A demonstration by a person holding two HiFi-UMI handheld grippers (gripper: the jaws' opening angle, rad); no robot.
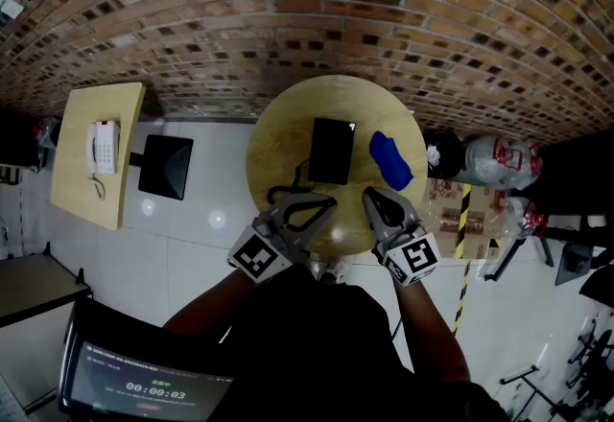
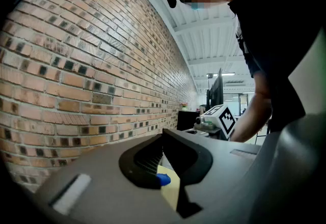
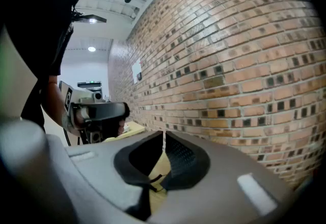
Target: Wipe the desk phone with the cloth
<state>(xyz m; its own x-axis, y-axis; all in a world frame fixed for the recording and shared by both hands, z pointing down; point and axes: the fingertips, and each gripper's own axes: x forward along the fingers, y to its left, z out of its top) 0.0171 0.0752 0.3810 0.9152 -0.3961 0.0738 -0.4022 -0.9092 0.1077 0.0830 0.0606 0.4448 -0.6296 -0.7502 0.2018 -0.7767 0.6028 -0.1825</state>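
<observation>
A black desk phone [image 1: 332,150] lies in the middle of the round wooden table [image 1: 278,137], its dark cord [image 1: 283,192] curling toward the front. Just right of it is a crumpled blue cloth [image 1: 391,159]. My left gripper [image 1: 331,203] hovers over the table's front edge below the phone, jaws closed together and empty. The right gripper [image 1: 368,194] sits beside it, below the cloth, also shut with nothing in it. Through the left gripper's jaws a bit of the blue cloth [image 2: 163,179] shows. The cord [image 3: 155,179] shows under the right gripper's jaws.
A brick wall [image 1: 317,8] runs behind the table. At the left, a yellow rectangular table [image 1: 77,171] carries a white phone [image 1: 103,147], with a black square object [image 1: 165,166] beside it. Wrapped bottles [image 1: 499,159] and a cardboard box [image 1: 451,204] stand at the right. A tablet screen [image 1: 144,386] is at bottom left.
</observation>
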